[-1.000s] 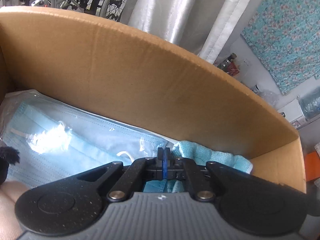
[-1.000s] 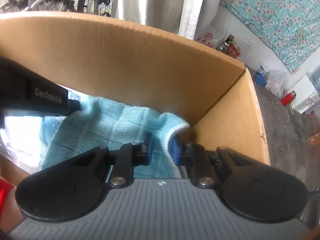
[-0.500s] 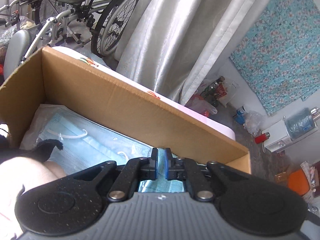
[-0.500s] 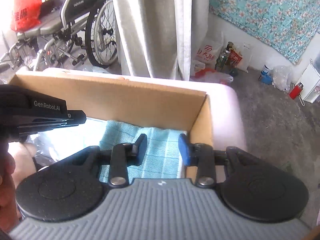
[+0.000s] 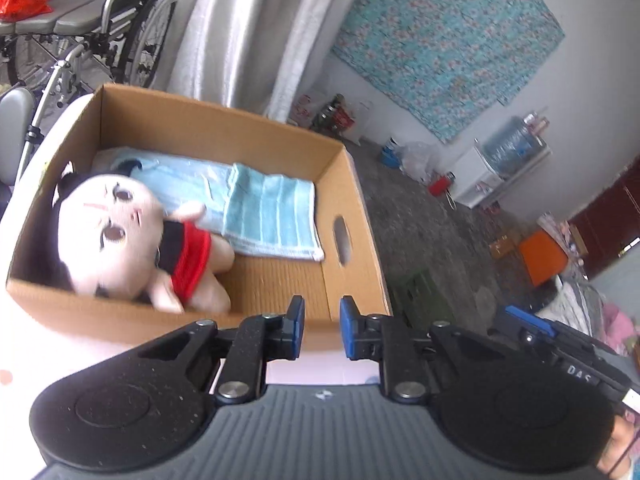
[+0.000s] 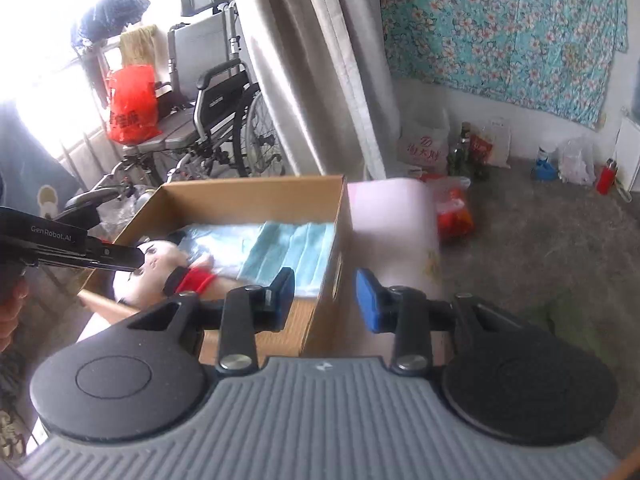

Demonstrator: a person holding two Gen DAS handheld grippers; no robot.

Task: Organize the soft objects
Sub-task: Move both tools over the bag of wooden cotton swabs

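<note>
Left wrist camera looks down along its open fingers from above the near edge of a cardboard box (image 5: pixel 352 216), close by; the box fills the frame toward ten o'clock. Right wrist camera sits higher and farther back, facing the same box (image 6: pixel 248 196) at eleven o'clock. Both share the box interior, curtain (image 5: pixel 240 32) and floral wall cloth (image 6: pixel 500 28).

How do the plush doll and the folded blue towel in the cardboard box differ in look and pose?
The plush doll is bulky and rounded, lying face up; the blue towel is folded flat. The doll is pale with black hair and a red top; the towel is light blue with stripes. The doll lies at the near left of the box; the towel lies toward the far right. Both rest inside the box, held by no gripper.
</note>
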